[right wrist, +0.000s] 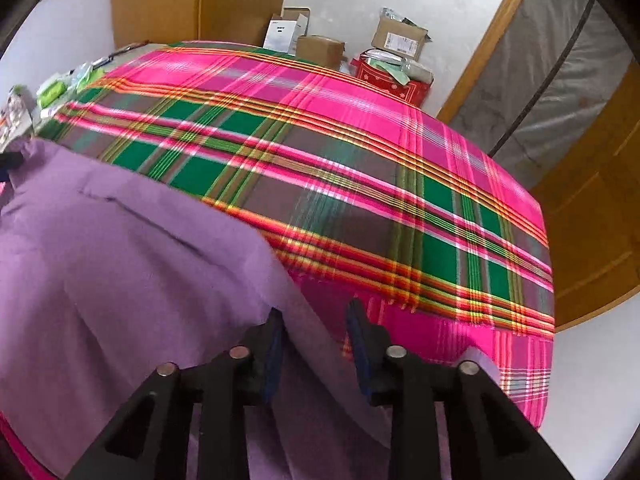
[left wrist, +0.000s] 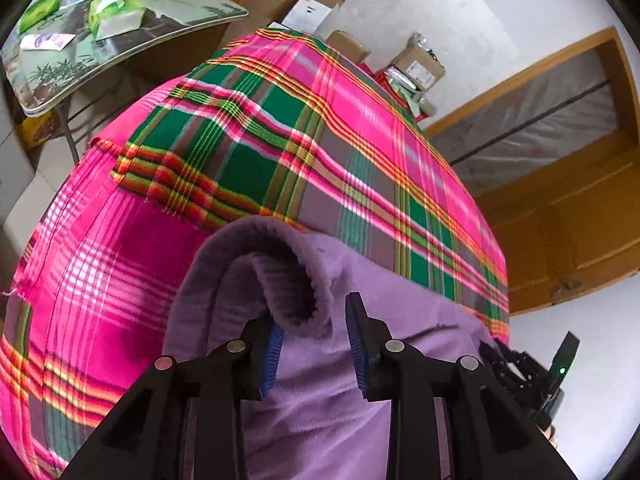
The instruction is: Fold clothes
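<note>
Through the left wrist camera we look down on a purple fleece garment spread over a bright pink, green and orange plaid cloth that covers the whole work surface. Our left gripper hangs right above the garment, its two blue-padded fingers standing apart with the fleece bunched beneath and between them; the pads do not press on the fabric, so nothing is clamped here. Just ahead of the fingertips the fleece curls up into a rounded, hollow fold. Off to the lower right we catch the other gripper's black body with a small green light. Behind the cloth stands a side table with a green tissue pack on it, cardboard boxes along the white wall, and a wooden door. Over to the right wrist camera: the same garment fills the left half of the picture, its edge running diagonally down to our right gripper. The fingers are apart here too, with the garment's edge lying between them and not pinched. The plaid cloth stretches away to the right, with boxes and a red container beyond it by the wall.
</note>
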`<state>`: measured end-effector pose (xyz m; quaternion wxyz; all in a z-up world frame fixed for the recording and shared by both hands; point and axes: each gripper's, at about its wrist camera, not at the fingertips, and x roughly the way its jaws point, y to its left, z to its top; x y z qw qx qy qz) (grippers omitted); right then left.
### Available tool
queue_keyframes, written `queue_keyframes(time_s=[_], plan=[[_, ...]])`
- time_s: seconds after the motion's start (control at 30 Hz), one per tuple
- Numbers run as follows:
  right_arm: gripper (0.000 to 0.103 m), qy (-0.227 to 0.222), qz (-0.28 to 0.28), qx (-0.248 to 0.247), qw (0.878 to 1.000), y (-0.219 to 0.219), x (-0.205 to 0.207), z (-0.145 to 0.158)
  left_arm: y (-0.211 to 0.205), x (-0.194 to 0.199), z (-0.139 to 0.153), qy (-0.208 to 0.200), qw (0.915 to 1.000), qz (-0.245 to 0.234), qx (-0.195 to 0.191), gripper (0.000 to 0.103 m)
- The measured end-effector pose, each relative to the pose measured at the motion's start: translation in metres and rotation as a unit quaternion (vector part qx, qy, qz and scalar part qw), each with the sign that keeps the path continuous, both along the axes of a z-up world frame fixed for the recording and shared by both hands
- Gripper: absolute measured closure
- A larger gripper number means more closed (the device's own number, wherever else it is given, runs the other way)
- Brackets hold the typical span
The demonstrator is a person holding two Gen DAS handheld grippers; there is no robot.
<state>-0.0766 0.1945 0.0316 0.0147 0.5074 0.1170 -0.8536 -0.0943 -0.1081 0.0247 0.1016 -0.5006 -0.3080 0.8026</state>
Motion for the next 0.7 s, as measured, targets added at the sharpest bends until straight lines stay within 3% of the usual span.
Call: queue_keyframes(time_s=[0.1,0.2,0.3,0.5,0.7], plan=[[0.098,0.005,-0.002,0.002,1.0,0.001,-0.005,0.005,-0.004,-0.005,0.001,0.003,0.9999,0.014,0.005,0.076],[0.099,0.027,-0.013,-0.002,1.0,0.001,-0.009,0.013,-0.007,-0.01,0.001,0.007,0.9997,0.021,-0.001,0.087],[0.1,0.046,-0.03,-0.01,0.998,0.003,-0.021,0.023,-0.008,-0.013,0.004,0.013,0.9996,0.026,-0.005,0.091],[0.1,0.073,-0.042,-0.01,0.996,-0.002,-0.045,0.037,-0.021,-0.014,0.008,0.027,0.9979,0.056,0.017,0.091],[0.1,0.087,-0.038,0.025,0.995,-0.016,-0.075,0.036,-0.026,-0.022,0.008,0.031,0.9967,0.072,0.022,0.091]])
